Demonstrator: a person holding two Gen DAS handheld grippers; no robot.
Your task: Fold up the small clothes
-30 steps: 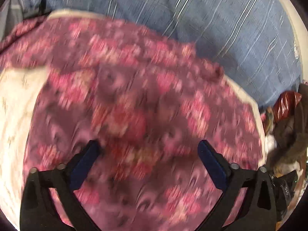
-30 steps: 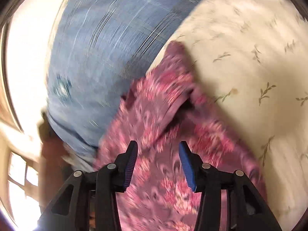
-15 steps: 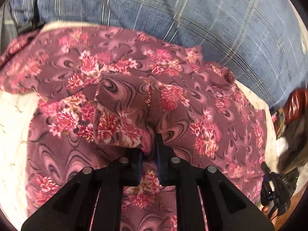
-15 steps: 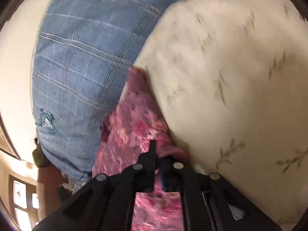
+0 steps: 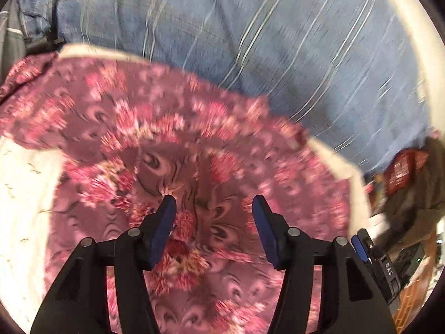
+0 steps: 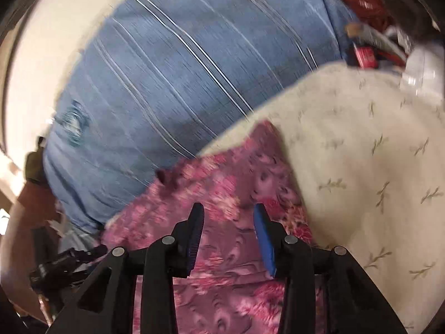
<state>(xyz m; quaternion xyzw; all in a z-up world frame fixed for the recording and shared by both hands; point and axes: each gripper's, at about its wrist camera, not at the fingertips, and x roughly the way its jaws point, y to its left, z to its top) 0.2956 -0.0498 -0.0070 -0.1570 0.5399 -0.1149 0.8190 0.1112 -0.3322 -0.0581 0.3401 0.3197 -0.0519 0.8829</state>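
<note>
Left side of the scene: the cream bedsheet [image 5: 25,194], printed with small sprigs, carries the floral garment [image 5: 194,150], a maroon cloth with pink blooms. The garment lies rumpled on the sheet, its far edge against the blue striped pillow [image 5: 250,41].

Left gripper [image 5: 212,203]: it hangs over the middle of the garment. The jaws are opening. Cloth shows below the gap, and neither pad presses on it; nothing is gripped.

Right gripper [image 6: 229,213]: it hangs over the right edge of the garment, just beside bare sheet. The jaws are opening. Nothing is clamped; the cloth lies beneath the blue pads [image 6: 262,239], not between them.

Far right of the left wrist view: dark clutter [image 5: 403,194] sits beyond the bed edge. It is too blurred to identify.

Step in hand, as judged: release after a fold or a tug. The garment is not yet a neat packet; creases and a raised ridge remain near the centre.

Next move calls for: locate a free edge or corner on each side, lower both grippers to it, and close on a single layer before lifting. Motion blur hides the hem lines; confirm them first.
</note>
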